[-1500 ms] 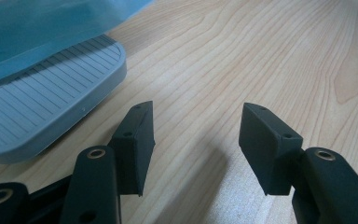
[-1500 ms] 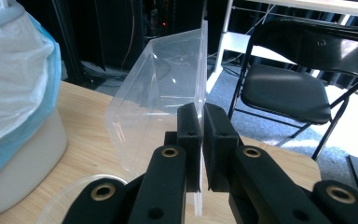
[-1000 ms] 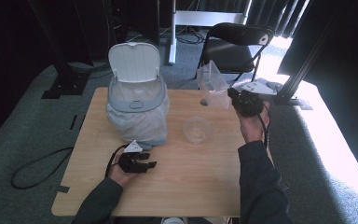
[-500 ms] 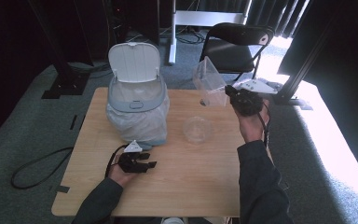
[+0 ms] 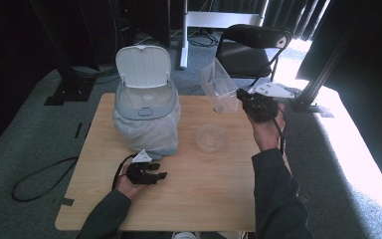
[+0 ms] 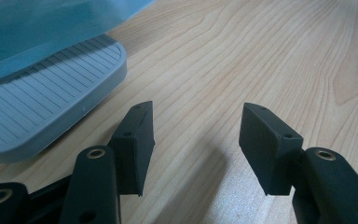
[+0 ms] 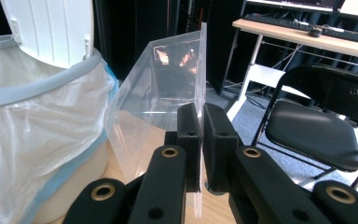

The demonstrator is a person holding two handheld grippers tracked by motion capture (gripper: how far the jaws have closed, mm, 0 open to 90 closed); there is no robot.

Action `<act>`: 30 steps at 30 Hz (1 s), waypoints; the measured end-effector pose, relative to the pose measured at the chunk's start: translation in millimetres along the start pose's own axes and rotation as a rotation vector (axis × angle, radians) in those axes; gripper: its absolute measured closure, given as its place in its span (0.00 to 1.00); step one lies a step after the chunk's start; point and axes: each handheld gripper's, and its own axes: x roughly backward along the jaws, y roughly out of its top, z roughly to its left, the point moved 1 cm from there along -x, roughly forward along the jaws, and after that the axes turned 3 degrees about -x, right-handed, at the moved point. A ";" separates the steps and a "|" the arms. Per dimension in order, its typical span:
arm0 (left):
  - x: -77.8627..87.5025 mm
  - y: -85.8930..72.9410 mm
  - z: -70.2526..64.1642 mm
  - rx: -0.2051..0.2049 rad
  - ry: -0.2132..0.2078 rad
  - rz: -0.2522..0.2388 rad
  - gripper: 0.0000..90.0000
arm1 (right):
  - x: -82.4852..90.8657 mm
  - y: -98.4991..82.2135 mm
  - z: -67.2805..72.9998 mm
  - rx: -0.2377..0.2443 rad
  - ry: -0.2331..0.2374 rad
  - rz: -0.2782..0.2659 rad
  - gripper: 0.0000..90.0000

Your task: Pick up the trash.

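Observation:
A clear plastic container [image 5: 218, 83] hangs in the air over the table's far right, tilted, and my right gripper [image 5: 242, 97] is shut on its thin wall. In the right gripper view the jaws [image 7: 201, 111] pinch that wall of the container [image 7: 168, 79] edge-on. To the left stands a grey-blue pedal bin [image 5: 146, 112] with a plastic liner and its white lid [image 5: 143, 67] up. My left gripper [image 5: 159, 173] rests open on the table in front of the bin, nothing between its jaws [image 6: 196, 126], beside the bin's pedal [image 6: 37, 112].
A clear round dish [image 5: 211, 138] lies on the wooden table [image 5: 219, 199] between the bin and the right hand. A black folding chair [image 5: 253, 45] stands behind the table's far right. A cable lies on the floor at the left.
The right gripper has lifted the clear container slightly and tipped it a little toward the bin. The left gripper has stayed where it was.

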 end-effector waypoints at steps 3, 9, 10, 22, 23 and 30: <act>0.0 0.0 0.1 0.000 0.000 0.000 0.50 | 0.5 1.0 1.0 0.002 0.008 -0.004 0.96; 0.0 0.0 0.1 0.002 -0.001 -0.001 0.50 | -0.4 -0.1 3.8 0.006 0.024 0.000 0.96; 0.0 0.0 0.1 0.002 -0.001 -0.001 0.50 | -0.6 -0.3 4.5 0.005 0.024 0.002 0.96; 0.2 0.0 0.2 0.002 -0.003 0.001 0.50 | -1.1 8.9 11.8 0.013 0.054 -0.015 0.96; 0.2 0.0 0.1 0.002 -0.002 0.001 0.50 | -1.4 9.9 12.2 0.013 0.055 -0.015 0.96; 0.1 0.0 0.1 0.002 -0.002 0.001 0.50 | -7.4 12.7 13.2 0.010 0.078 -0.018 0.96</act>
